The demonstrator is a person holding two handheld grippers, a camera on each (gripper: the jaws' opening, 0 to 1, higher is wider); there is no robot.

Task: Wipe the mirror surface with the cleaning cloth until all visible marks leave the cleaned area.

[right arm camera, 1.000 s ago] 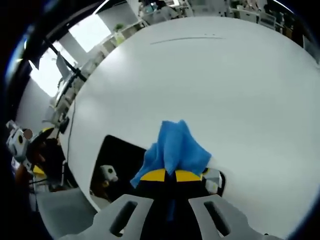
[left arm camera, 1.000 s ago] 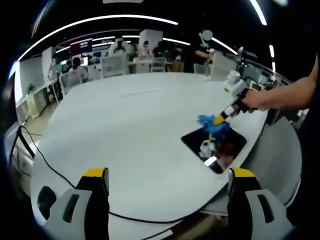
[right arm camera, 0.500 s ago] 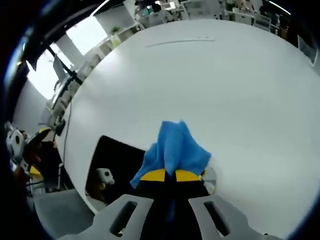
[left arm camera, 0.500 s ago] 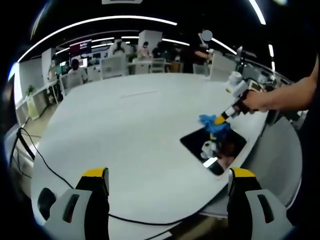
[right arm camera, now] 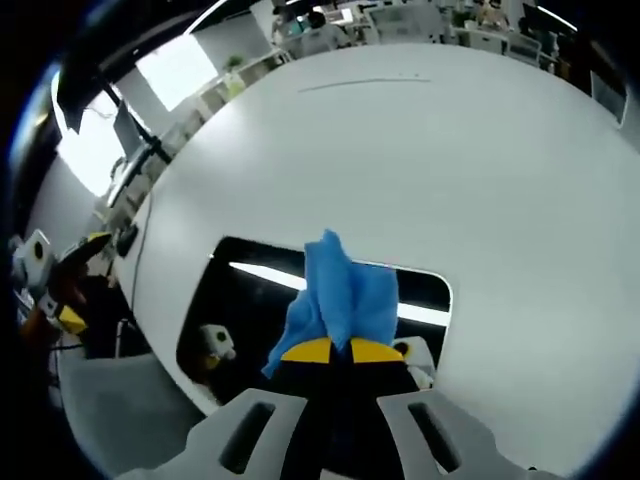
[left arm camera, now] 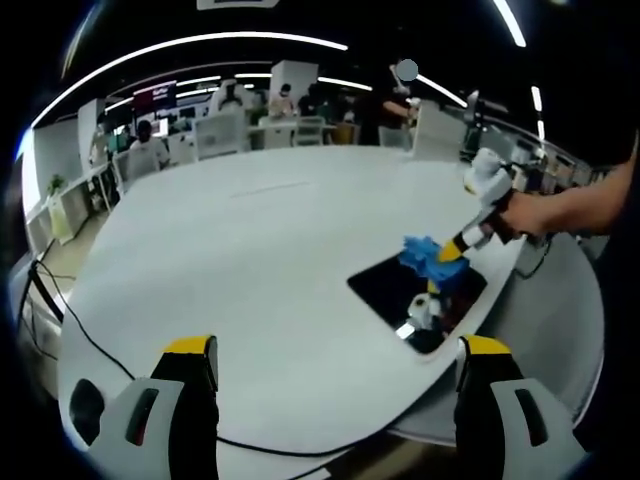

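mirror: glossy dark glass, reflecting ceiling light strips.
cleaning cloth: soft blue fabric, matt, creased.
table: smooth white top, matt.
right gripper: grey plastic jaws, yellow tips, pinching the cloth.

Open-plan office: desks, seated people

A dark, rectangular mirror with rounded corners lies flat on the white table near its edge, reflecting ceiling light strips. A crumpled bright blue cleaning cloth rests on the glass, its bunched end pinched between yellow-tipped jaws, its loose end draped over the mirror's middle.
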